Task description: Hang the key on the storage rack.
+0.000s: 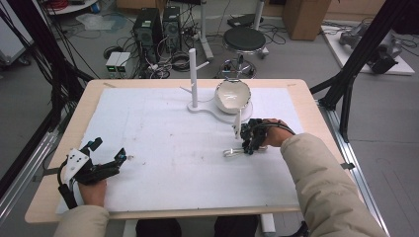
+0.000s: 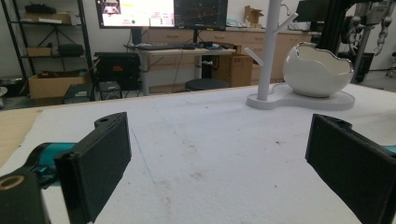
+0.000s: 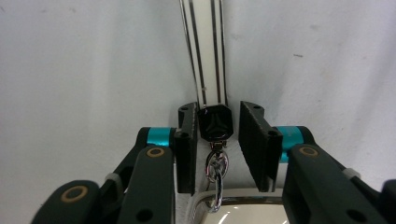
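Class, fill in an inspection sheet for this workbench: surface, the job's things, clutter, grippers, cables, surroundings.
Surface: white sheet over a wooden table, faintly marked.
Job's things: striped strap lying flat, with black clasp and metal ring.
Clutter: nothing seen beyond a white stand and egg-shaped bowl at the far side.
Grippers: right gripper has its jaws close around the clasp, with a slim gap on one side; left gripper is open and empty.
Cables: floor tangle.
Surroundings: stool, computer towers.
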Demonstrator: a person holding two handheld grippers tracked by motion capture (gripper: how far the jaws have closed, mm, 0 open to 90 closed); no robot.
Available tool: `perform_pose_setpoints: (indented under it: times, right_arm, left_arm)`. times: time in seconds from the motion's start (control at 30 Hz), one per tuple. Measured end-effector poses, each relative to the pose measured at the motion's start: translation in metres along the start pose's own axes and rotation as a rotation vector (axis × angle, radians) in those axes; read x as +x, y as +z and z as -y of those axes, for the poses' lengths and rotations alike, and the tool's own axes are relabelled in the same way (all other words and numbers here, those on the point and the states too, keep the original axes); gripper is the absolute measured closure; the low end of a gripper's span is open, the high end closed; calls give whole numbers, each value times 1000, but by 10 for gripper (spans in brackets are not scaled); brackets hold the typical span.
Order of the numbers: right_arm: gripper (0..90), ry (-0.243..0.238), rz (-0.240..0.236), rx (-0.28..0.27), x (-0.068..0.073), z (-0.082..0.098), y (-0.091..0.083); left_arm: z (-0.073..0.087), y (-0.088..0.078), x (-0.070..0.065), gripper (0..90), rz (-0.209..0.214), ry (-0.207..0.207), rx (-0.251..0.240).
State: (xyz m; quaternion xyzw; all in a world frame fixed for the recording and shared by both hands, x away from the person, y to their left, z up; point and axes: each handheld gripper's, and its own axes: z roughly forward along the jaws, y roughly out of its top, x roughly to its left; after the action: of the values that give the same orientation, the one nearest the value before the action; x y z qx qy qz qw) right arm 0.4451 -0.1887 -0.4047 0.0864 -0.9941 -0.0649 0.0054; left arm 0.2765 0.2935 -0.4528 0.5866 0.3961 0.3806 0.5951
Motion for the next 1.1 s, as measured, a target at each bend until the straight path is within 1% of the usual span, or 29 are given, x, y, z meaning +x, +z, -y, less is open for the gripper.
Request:
perform_pose_setpoints:
  times: [0.1, 0.13, 0.23, 0.27, 0.3, 0.37, 0.47, 0.5, 0.53, 0.57, 0.6, 0.63, 0.67, 0.7, 0.73, 0.77, 0.8, 0.83, 0.93, 0.97, 1.0, 1.03, 1.07, 1.1]
  right_arm:
    - [698, -9, -2, 5, 0, 0, 0]
    - [729, -12, -1, 5, 1, -1, 0]
    - [738, 1, 15, 11, 3, -2, -1]
    - [739, 7, 15, 11, 4, -2, -1]
    - [740, 14, 3, 3, 4, -2, -1]
    - [740, 9, 3, -4, 4, -2, -2]
    - [741, 55, 2, -33, 4, 0, -6]
    - [741, 55, 2, -33, 4, 0, -6]
    - [741, 80, 2, -47, 4, 2, -8]
    - [741, 80, 2, -47, 4, 2, -8]
    - [742, 101, 29, -56, 5, 2, -10]
    - [743, 124, 43, -69, 5, 3, -12]
    - [743, 153, 45, -89, 5, 3, -14]
    - [743, 153, 45, -89, 5, 3, -14]
    - [744, 187, 42, -125, 4, 5, -18]
    - [744, 187, 42, -125, 4, 5, -18]
    - [744, 203, 52, -143, 4, 6, -20]
    - [744, 203, 52, -143, 4, 6, -20]
    - [745, 248, 42, -185, 3, 8, -25]
    - [745, 259, 53, -200, 2, 8, -26]
    - [744, 275, 43, -226, 1, 8, -28]
    - [744, 287, 46, -242, 1, 8, -31]
    - [744, 296, 38, -274, 0, 9, -32]
    - [744, 304, 42, -308, -1, 9, -35]
  left_arm:
    - [0, 0, 0, 72, 0, 0, 2]
    - [0, 0, 0, 72, 0, 1, 2]
    - [0, 0, 0, 72, 0, 0, 1]
    - [0, 0, 0, 72, 1, 0, 3]
    - [0, 0, 0, 72, 1, 0, 3]
    - [0, 0, 0, 72, 0, 2, 3]
    - [0, 0, 0, 72, -1, -2, 1]
    - [0, 0, 0, 72, -1, -2, 1]
    - [0, 0, 0, 73, -1, -2, 2]
    - [0, 0, 0, 72, -1, -2, 2]
    - [0, 0, 0, 72, -1, -3, 0]
    - [0, 0, 0, 72, -1, -3, 0]
    - [0, 0, 0, 72, -1, 2, 2]
    - [0, 0, 0, 72, -1, 2, 2]
    - [0, 0, 0, 72, -2, 0, 1]
    - [0, 0, 0, 72, -2, 0, 1]
    - [0, 0, 0, 72, -1, -1, 3]
    - [0, 0, 0, 72, -1, -1, 3]
    - [0, 0, 0, 72, 1, 2, 5]
    - [0, 0, 0, 72, 1, 2, 5]
    - [0, 0, 0, 72, 0, 2, 4]
    - [0, 0, 0, 72, 0, 2, 4]
    - [0, 0, 0, 72, -1, -1, 2]
    - [0, 0, 0, 72, 0, 1, 4]
